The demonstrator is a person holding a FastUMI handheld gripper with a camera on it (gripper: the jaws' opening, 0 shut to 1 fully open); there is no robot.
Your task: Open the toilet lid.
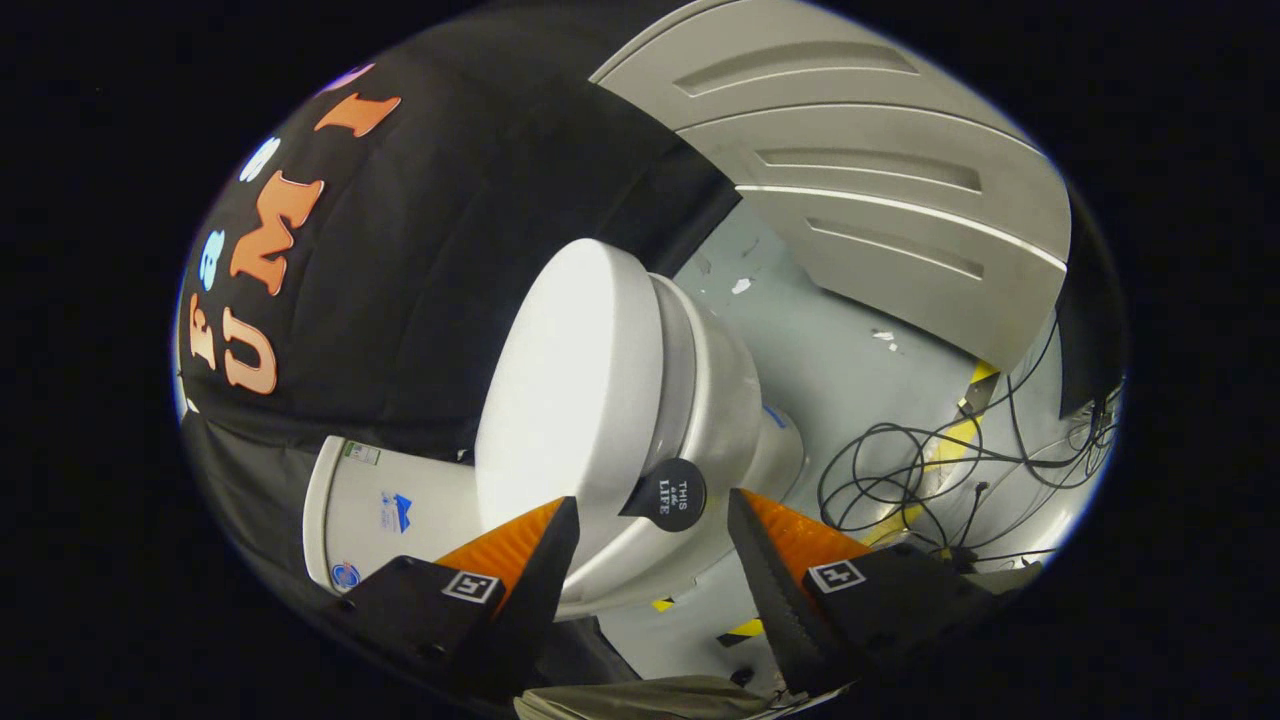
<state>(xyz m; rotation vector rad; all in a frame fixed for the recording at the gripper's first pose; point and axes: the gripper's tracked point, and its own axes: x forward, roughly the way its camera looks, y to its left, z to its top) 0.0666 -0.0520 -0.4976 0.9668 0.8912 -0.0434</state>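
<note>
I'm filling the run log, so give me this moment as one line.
gripper: open | black round tab: between fingers, ungripped | toilet lid: closed on bowl | cables: on floor beyond

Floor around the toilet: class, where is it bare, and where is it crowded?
Bare: the grey floor between the toilet and the ribbed panel. Crowded: the cables on the yellow tape, beyond the open tongs, which flank the lid's black tab.

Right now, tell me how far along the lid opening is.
Done: the hand-held gripper is lined up, fingers open on either side of the round black tab at the lid's front edge. In hand: the approach; neither finger presses on anything yet. Left: the lid lies closed on the toilet bowl, so gripping and lifting remain.
</note>
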